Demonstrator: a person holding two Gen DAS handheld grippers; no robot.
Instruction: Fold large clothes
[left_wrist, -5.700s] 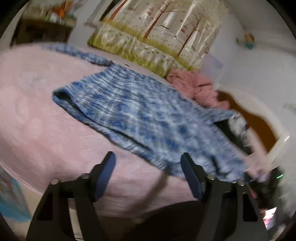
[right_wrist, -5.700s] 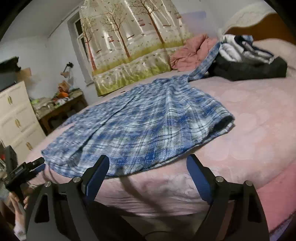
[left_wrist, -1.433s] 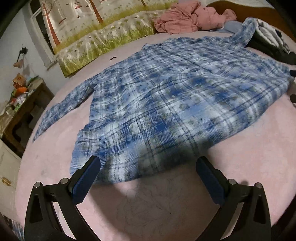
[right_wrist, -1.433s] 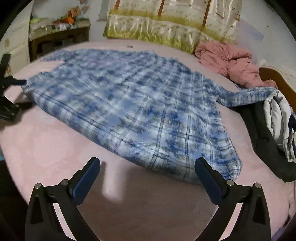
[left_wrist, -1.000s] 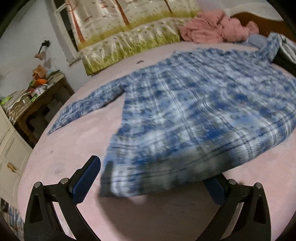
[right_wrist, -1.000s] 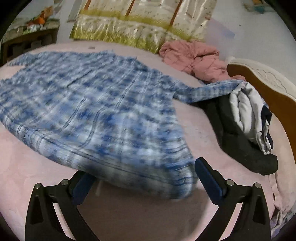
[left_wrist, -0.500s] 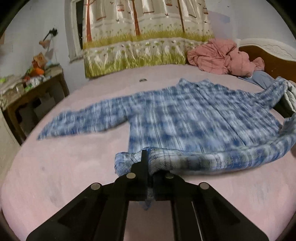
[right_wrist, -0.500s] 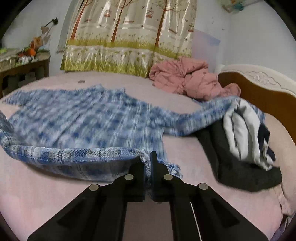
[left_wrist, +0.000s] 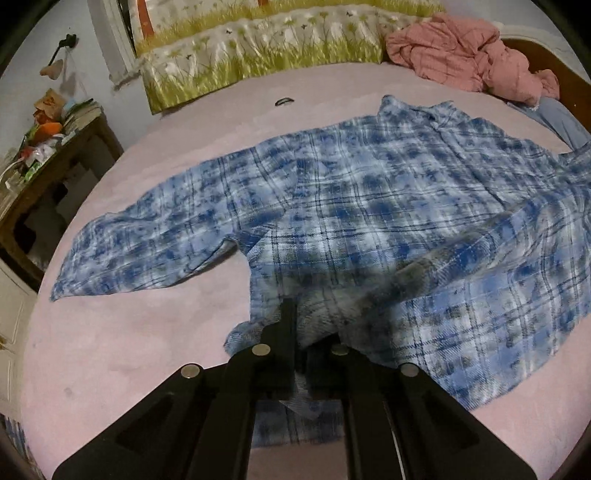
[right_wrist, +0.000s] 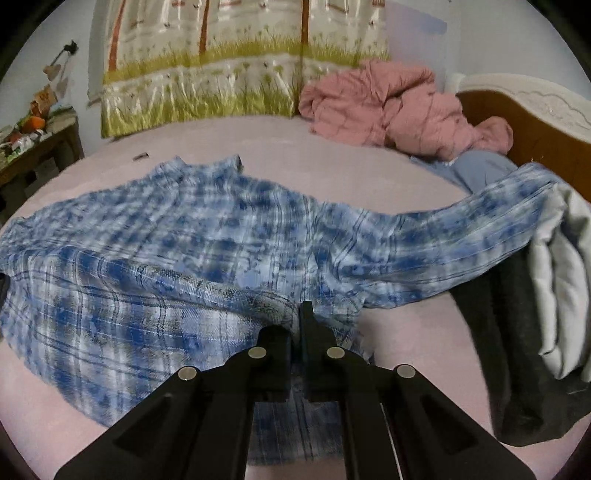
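Note:
A large blue and white plaid shirt (left_wrist: 369, 192) lies spread on the pink bed (left_wrist: 110, 350), collar toward the far side. My left gripper (left_wrist: 297, 314) is shut on the left corner of the shirt's hem, lifted and carried over the body of the shirt. My right gripper (right_wrist: 297, 314) is shut on the hem's right corner, with the plaid shirt (right_wrist: 184, 229) doubled over beneath it. One sleeve (left_wrist: 140, 251) lies flat to the left. The other sleeve (right_wrist: 461, 229) stretches right onto a pile of clothes.
A crumpled pink quilt (right_wrist: 399, 107) sits at the head of the bed by the wooden headboard (right_wrist: 535, 129). Dark and white folded clothes (right_wrist: 546, 314) are heaped at the right. A cluttered wooden table (left_wrist: 44, 155) stands left. A curtain (right_wrist: 240, 66) hangs behind.
Both grippers closed on the hem corners, lifted them and carried them forward over the shirt toward the collar, so the lower part now folds over the upper part.

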